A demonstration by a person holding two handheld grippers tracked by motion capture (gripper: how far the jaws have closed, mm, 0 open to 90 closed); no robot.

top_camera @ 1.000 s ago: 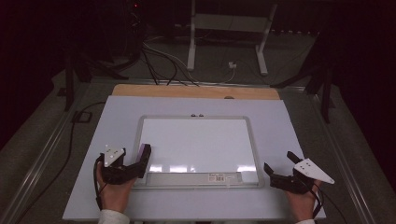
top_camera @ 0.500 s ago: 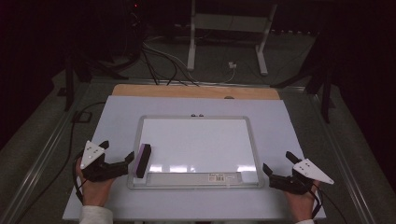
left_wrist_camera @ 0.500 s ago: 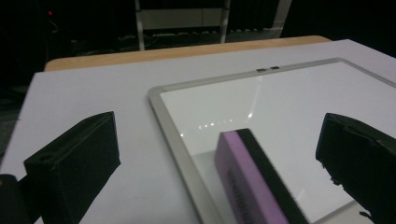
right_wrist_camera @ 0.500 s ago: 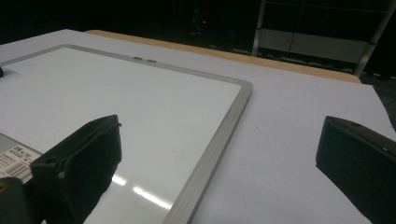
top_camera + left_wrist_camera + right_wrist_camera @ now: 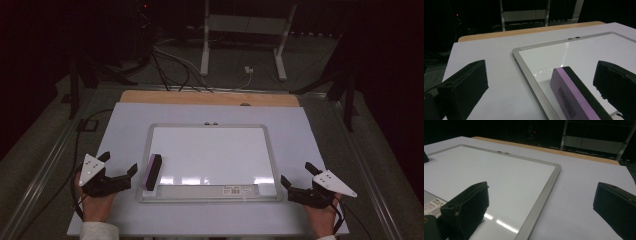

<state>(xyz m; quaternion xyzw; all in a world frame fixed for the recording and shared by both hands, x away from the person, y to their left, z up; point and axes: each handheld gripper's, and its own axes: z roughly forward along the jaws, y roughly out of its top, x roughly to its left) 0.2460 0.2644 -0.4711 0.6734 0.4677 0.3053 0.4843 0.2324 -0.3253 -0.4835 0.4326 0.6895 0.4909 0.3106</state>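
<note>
A white whiteboard [image 5: 212, 155] in a grey frame lies flat on the pale table sheet [image 5: 125, 125]. A purple and black eraser [image 5: 152, 171] rests on its left edge. My left gripper [image 5: 120, 162] sits just left of the eraser, open; its jaws have just been opening and grip nothing. In the left gripper view the eraser [image 5: 574, 95] lies ahead on the whiteboard [image 5: 564, 52], close to the right jaw, with the left gripper [image 5: 540, 72] not touching it. My right gripper [image 5: 295, 171] stands open and empty by the board's near right corner, and the right gripper [image 5: 542, 186] straddles the whiteboard [image 5: 486, 170] frame's edge.
A wooden strip [image 5: 210, 98] runs along the table's far edge. Behind it a white stand [image 5: 245, 50] and cables [image 5: 170, 65] sit on the dark floor. A small label [image 5: 232, 190] marks the board's near frame.
My left gripper let go of the eraser and drew back to the left. The eraser stays on the board's left edge. The right gripper has not moved.
</note>
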